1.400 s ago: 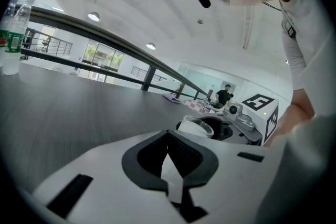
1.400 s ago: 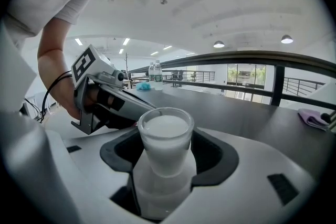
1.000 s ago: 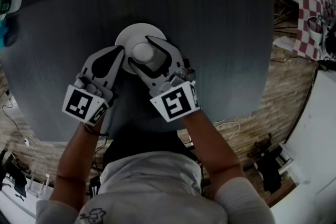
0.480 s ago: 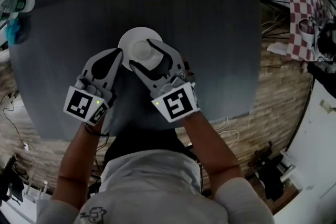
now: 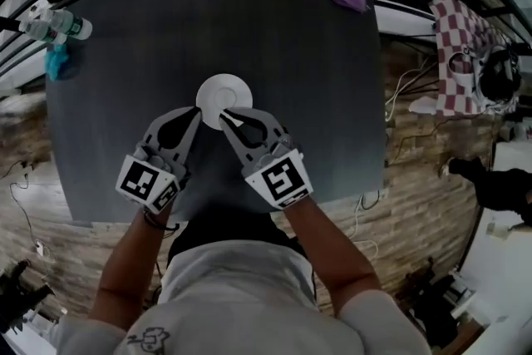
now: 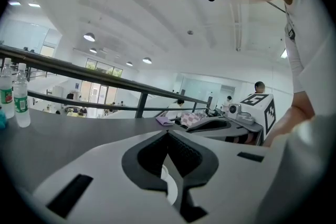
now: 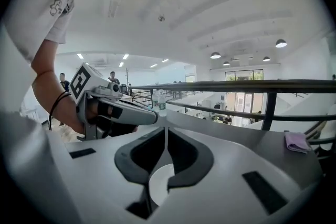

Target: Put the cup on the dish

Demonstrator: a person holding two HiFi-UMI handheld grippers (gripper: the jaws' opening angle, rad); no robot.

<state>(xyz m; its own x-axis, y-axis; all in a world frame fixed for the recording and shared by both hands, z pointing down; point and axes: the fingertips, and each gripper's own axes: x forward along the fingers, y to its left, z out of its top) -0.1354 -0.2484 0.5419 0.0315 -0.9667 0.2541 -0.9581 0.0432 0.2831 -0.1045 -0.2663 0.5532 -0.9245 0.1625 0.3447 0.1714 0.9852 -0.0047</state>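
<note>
White on white made the cup (image 5: pixel 224 96) hard to pick out, but it seemed to stand at the middle of the dish (image 5: pixel 204 98), near the centre of the dark worktop (image 5: pixel 316 96).

My right claw (image 5: pixel 224 115) was pressed together with nothing in it, its tip over the dish's 6 o'clock edge. My left claw (image 5: pixel 197 112) was closed and empty too, at the dish's 7 o'clock.

The risk, I judged, lay in those tips so close to the rim. A dip or a push toward 12 o'clock could clip the dish and topple the cup.

A second before, my right claw had stood wide around the cup. Its jaws had just closed on nothing, and both claws had drawn back toward 6 o'clock.
</note>
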